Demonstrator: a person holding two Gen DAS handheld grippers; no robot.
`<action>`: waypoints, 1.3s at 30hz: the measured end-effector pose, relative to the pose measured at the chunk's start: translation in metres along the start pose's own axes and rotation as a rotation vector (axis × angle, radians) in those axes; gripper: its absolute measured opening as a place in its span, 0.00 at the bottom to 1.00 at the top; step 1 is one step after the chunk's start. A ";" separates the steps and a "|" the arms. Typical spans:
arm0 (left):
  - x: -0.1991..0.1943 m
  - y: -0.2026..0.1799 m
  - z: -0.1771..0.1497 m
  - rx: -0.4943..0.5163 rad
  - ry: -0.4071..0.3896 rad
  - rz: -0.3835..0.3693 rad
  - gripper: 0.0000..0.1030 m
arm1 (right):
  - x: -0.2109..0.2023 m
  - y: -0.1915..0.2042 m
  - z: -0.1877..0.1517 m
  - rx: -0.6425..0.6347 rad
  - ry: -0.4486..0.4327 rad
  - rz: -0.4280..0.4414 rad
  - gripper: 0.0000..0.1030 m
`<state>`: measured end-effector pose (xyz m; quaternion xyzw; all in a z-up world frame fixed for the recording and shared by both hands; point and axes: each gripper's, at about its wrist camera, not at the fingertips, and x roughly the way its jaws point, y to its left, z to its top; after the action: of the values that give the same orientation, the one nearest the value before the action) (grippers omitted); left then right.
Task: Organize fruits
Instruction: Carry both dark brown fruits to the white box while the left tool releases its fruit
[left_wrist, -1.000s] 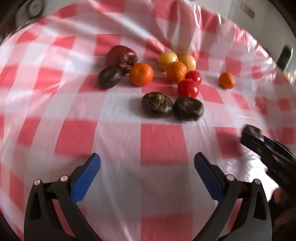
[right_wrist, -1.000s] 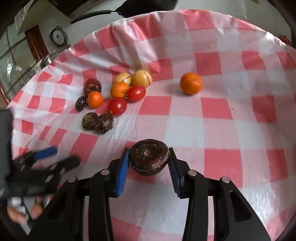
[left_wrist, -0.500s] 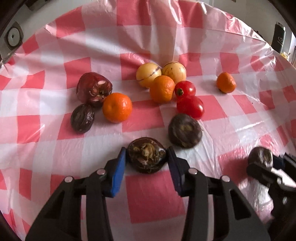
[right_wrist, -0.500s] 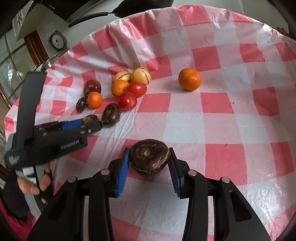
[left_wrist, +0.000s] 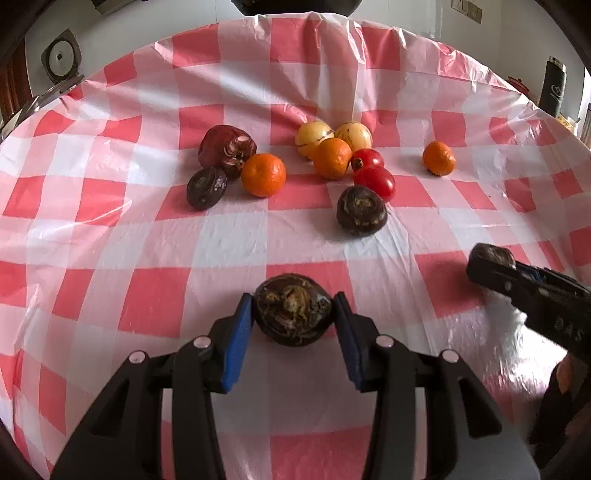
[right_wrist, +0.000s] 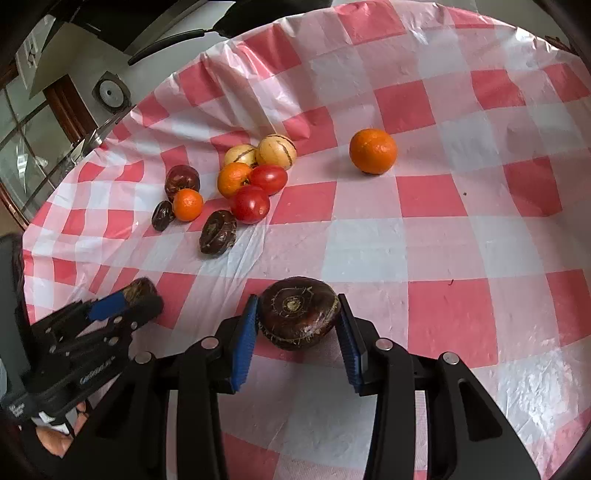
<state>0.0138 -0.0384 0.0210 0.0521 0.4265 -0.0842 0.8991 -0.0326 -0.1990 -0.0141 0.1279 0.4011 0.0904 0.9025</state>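
- Two dark brown fruits are held, one in each gripper: the left gripper (left_wrist: 293, 319) is closed on a wrinkled brown fruit (left_wrist: 293, 314), its blue pads pressed against both sides, above a red square of the tablecloth (left_wrist: 147, 240).
- A smoother brown fruit with a ringed top (right_wrist: 297, 317) is clamped in the same way between the blue pads of the right gripper (right_wrist: 297, 326).
- One loose brown fruit (left_wrist: 361, 210) is seen lying on the cloth beyond the left gripper, just in front of two red tomatoes (left_wrist: 373, 181).
- Touching those tomatoes, an orange (left_wrist: 332, 158) and a pair of pale yellow striped fruits (left_wrist: 334, 134) are packed into a tight cluster.
- Further left, a second group is formed by another orange (left_wrist: 263, 174), a small dark fruit (left_wrist: 206, 186) and a larger dark red fruit (left_wrist: 226, 149), all touching or nearly so.
- A single orange (left_wrist: 439, 158) is set well apart on the right side of the cloth.
- Each gripper is seen at the edge of the other's view, low and to the side.
- At the table's far left edge a round grey fitting (left_wrist: 61, 61) is seen on the wall, and a dark bottle (left_wrist: 553, 86) stands beyond the far right edge.
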 end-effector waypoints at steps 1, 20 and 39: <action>-0.002 0.000 -0.002 0.000 0.001 0.000 0.43 | 0.000 -0.001 0.000 0.004 0.001 0.003 0.39; -0.078 0.014 -0.076 -0.032 -0.029 0.026 0.43 | -0.022 0.032 -0.027 -0.011 -0.001 0.044 0.39; -0.178 0.130 -0.201 -0.268 -0.039 0.126 0.43 | -0.088 0.231 -0.168 -0.473 0.059 0.258 0.39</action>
<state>-0.2238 0.1417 0.0352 -0.0435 0.4120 0.0291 0.9097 -0.2302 0.0237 0.0094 -0.0390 0.3754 0.2995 0.8763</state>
